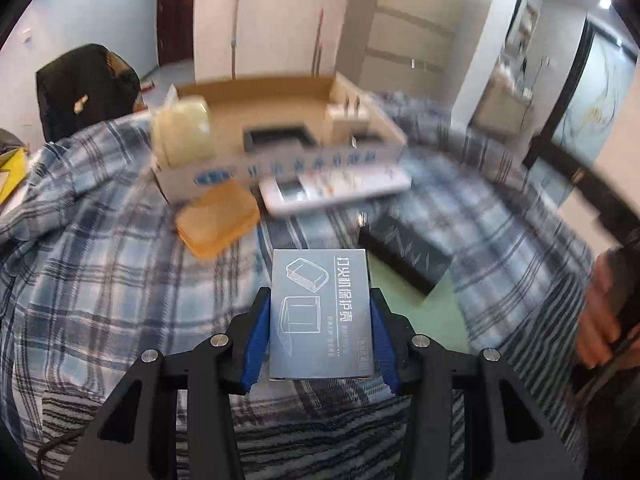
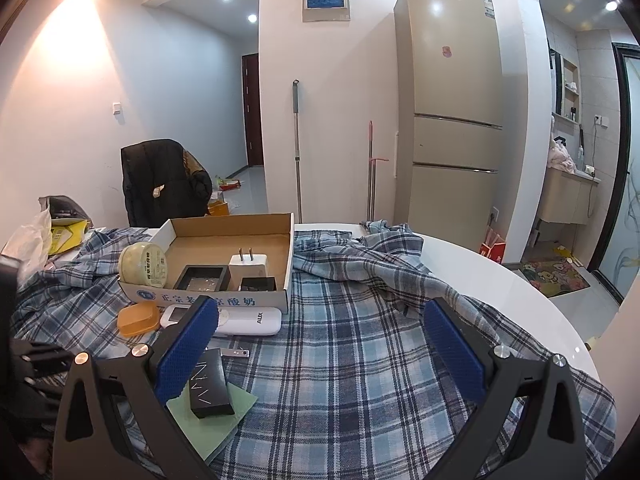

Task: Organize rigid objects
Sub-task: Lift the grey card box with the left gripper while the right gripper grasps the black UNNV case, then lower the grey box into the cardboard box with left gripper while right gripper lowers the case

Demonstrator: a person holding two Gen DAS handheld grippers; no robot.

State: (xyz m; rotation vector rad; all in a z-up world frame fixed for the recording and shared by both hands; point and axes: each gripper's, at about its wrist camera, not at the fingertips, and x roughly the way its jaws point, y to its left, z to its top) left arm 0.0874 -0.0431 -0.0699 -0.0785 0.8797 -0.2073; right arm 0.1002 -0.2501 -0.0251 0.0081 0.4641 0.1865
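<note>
My left gripper (image 1: pixel 320 312) is shut on a grey-blue printed box (image 1: pixel 320 316), held above the plaid cloth short of the cardboard tray (image 1: pixel 280 168). The tray (image 2: pixel 224 298) holds a cream round tin (image 2: pixel 143 264), a white plug (image 2: pixel 248 266) and two black boxes (image 2: pixel 204 278). In front of the tray lie an orange case (image 1: pixel 218 218), a white remote (image 1: pixel 336 192) and a black box (image 1: pixel 408 252) on a green sheet. My right gripper (image 2: pixel 320 344) is open and empty, low over the cloth, right of that black box (image 2: pixel 210 382).
A blue plaid cloth (image 2: pixel 360 360) covers the round white table (image 2: pixel 520 300). A black chair (image 2: pixel 160 180) stands behind, bags (image 2: pixel 52 232) lie at the far left. A fridge (image 2: pixel 452 100) and mop handles (image 2: pixel 297 148) stand by the wall.
</note>
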